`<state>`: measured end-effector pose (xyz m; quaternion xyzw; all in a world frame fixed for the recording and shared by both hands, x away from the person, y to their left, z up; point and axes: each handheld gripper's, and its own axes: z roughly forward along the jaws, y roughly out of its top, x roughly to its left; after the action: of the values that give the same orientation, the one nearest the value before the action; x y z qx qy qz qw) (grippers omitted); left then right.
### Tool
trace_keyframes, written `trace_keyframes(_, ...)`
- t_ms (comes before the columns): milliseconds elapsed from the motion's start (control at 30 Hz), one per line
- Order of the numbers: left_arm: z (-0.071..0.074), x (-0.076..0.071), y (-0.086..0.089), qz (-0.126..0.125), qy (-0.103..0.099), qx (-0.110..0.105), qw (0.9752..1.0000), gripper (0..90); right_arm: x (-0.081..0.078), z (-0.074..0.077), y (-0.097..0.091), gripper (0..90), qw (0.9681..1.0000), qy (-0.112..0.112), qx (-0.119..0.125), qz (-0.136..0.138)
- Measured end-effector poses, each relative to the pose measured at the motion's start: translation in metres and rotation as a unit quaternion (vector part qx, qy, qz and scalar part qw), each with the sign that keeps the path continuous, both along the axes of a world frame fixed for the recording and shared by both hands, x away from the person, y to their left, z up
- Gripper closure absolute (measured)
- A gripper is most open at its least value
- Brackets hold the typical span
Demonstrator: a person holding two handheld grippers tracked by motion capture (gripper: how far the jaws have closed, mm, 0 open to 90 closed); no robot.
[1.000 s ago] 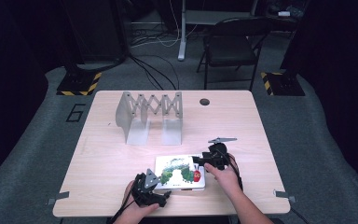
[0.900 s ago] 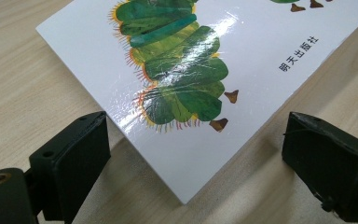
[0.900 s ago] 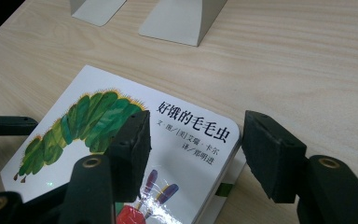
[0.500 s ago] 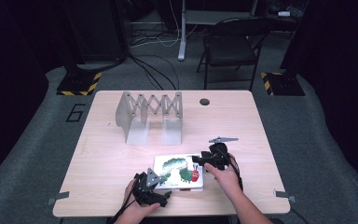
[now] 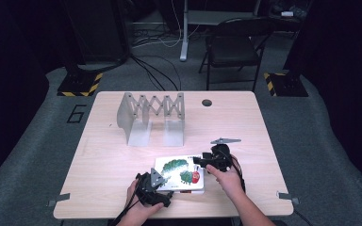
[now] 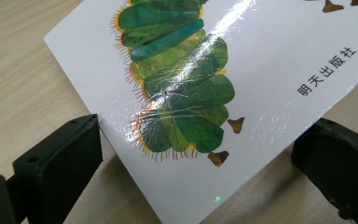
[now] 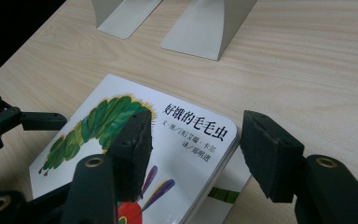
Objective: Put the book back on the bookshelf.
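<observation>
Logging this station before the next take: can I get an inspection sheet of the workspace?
Surface: light wooden table, round hole near far edge.
Job's things: white glossy picture book with green caterpillar cover, flat near front edge; a second book seems to lie under it.
Clutter: grey metal expanding book rack, standing empty behind.
Grippers: left gripper open, jaws astride the book's corner; right gripper open over the opposite corner, one jaw above the cover.
Cables: several on the floor beyond the table.
Surroundings: black folding chair, striped floor bases.
</observation>
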<state>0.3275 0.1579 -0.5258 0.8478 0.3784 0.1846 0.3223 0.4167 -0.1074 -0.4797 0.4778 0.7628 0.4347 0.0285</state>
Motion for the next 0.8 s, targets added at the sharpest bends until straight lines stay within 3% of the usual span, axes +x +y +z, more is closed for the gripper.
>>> trace_keyframes(167,0.0008,-0.0001,0.0005,-0.007,-0.001,0.004,1.0000,1.7,0.0006,-0.0012,0.0005,43.4,1.0000,0.000,-0.004,0.003)
trace_keyframes(333,0.0010,-0.0025,-0.0011,-0.011,-0.023,0.012,0.9996,3.2,0.0006,-0.0016,0.0014,43.4,1.0000,0.000,-0.004,0.002)
trace_keyframes(500,0.0022,-0.0044,-0.0014,-0.021,-0.028,0.018,0.9992,4.5,0.0005,-0.0014,0.0011,43.5,1.0000,0.001,-0.002,0.001)
trace_keyframes(633,0.0017,-0.0068,-0.0028,-0.022,-0.045,0.021,0.9985,6.4,0.0006,-0.0016,0.0009,43.5,1.0000,0.003,-0.002,0.001)
trace_keyframes(800,0.0020,-0.0074,-0.0027,-0.023,-0.048,0.025,0.9983,6.7,0.0005,-0.0016,0.0009,43.6,1.0000,0.003,-0.002,0.000)
